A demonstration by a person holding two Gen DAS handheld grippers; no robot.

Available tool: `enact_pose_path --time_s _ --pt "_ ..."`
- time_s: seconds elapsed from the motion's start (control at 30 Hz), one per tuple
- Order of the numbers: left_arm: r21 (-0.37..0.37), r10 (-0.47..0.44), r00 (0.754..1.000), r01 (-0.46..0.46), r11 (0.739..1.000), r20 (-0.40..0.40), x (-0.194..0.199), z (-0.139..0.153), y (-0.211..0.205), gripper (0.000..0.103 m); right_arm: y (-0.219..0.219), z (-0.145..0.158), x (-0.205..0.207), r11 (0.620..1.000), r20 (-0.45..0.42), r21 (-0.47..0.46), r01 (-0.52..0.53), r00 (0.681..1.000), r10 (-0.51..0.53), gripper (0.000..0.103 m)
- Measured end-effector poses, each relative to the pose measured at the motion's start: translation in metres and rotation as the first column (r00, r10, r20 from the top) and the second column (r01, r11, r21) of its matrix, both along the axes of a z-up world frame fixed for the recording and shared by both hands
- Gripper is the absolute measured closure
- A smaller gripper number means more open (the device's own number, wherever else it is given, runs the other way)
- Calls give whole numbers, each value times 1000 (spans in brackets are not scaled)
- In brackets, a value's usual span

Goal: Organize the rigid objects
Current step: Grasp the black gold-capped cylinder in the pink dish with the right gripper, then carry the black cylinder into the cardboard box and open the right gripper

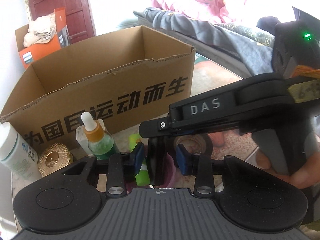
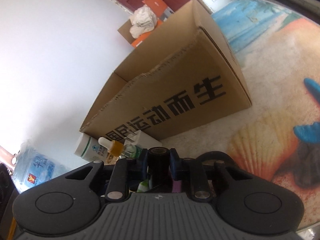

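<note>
Item: black cylinder (image 2: pixel 157 161), upright on the near part of the mat (image 2: pixel 230 124), in front of the open cardboard box (image 2: pixel 180 92) w/ printed side; looks rigid, smooth, prob. light and a bit slippery, so best held mid-body. Right gripper (image 2: pixel 157 160): jaws narrow, pads pressed on cylinder's sides. Left gripper (image 1: pixel 160 159): jaws narrow, blue pads either side of the same cylinder (image 1: pixel 157 160), contact unclear; dropper bottle (image 1: pixel 98 138), gold lid (image 1: pixel 54 158), white tube (image 1: pixel 14 152) at near left.

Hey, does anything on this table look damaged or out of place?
The cardboard box has a ragged, torn top edge where its flaps came off. The dropper bottle and the other small containers stand upright; nothing looks spilled.
</note>
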State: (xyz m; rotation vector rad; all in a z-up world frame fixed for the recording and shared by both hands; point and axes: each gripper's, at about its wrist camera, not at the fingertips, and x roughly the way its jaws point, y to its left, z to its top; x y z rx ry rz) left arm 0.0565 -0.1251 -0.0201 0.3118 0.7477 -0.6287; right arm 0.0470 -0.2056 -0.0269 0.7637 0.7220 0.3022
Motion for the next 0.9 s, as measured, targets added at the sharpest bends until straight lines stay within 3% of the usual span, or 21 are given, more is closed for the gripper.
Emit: enact_pose_path --time_s 0.07,0.17,0.33,0.57,0.73,0.9 --pt "0 1 1000 -1 1000 5 0 -1 0 69 1 6 -3 1000 17 -25 0 1000 0 79" --pt "-2 9 1000 -9 1000 27 -2 0 2 80 8 15 -8 998 38 -66 -9 999 12 79" --pt "-42 2 997 1 999 75 -12 13 11 80 20 40 -18 987 95 -158 -8 995 24 79" --pt "-121 39 982 -16 993 184 -15 66 36 80 42 103 -17 965 205 -259 -37 974 93 79" --pt "-157 110 966 -74 985 234 16 107 55 80 58 151 24 951 284 -290 -110 939 195 79" --pt "-127 197 966 -177 976 168 83 109 63 80 70 159 108 944 198 -244 -221 942 272 79"
